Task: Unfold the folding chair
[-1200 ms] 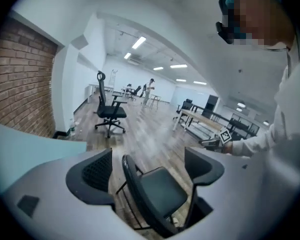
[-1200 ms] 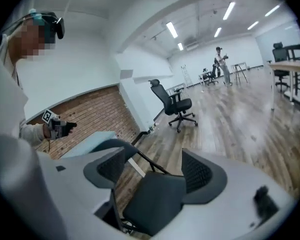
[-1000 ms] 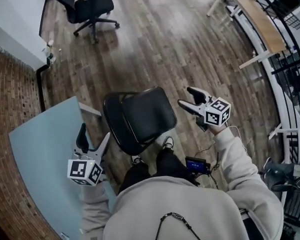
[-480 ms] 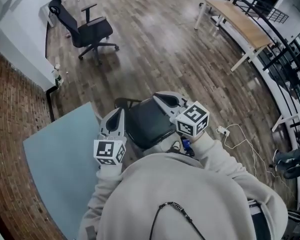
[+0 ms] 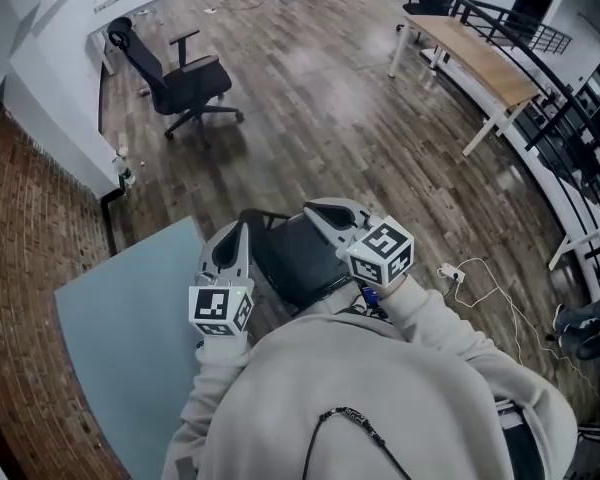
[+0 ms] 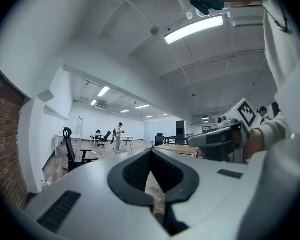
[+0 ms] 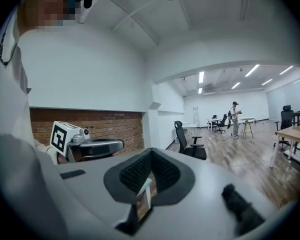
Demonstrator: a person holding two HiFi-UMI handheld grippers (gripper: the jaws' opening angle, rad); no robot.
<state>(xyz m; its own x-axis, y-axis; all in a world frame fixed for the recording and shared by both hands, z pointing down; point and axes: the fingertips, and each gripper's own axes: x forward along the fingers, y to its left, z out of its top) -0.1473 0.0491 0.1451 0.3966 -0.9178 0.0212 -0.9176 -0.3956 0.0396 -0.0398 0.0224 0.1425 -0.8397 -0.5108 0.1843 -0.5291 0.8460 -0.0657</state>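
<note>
The folding chair (image 5: 298, 258) stands on the wood floor right in front of me, its black seat showing between my two arms. Both grippers are held up level at chest height above it, touching nothing. My left gripper (image 5: 230, 236) points forward over the chair's left side, jaws shut and empty; in its own view the dark pads (image 6: 151, 156) meet. My right gripper (image 5: 318, 212) points left over the seat, also shut and empty (image 7: 149, 160). Each gripper appears in the other's view: the right gripper (image 6: 215, 139) and the left gripper (image 7: 97, 146).
A pale blue-grey mat (image 5: 130, 338) lies at my left, beside brick paving (image 5: 30, 218). A black office chair (image 5: 175, 73) stands further ahead, a long wooden desk (image 5: 480, 58) at the right by a railing. A white cable (image 5: 480, 278) trails on the floor. A person (image 7: 234, 115) stands far off.
Both grippers have closed from wide open, risen, and come together in front of my chest. The right one swung in from the chair's right side. The head view has tilted up.
</note>
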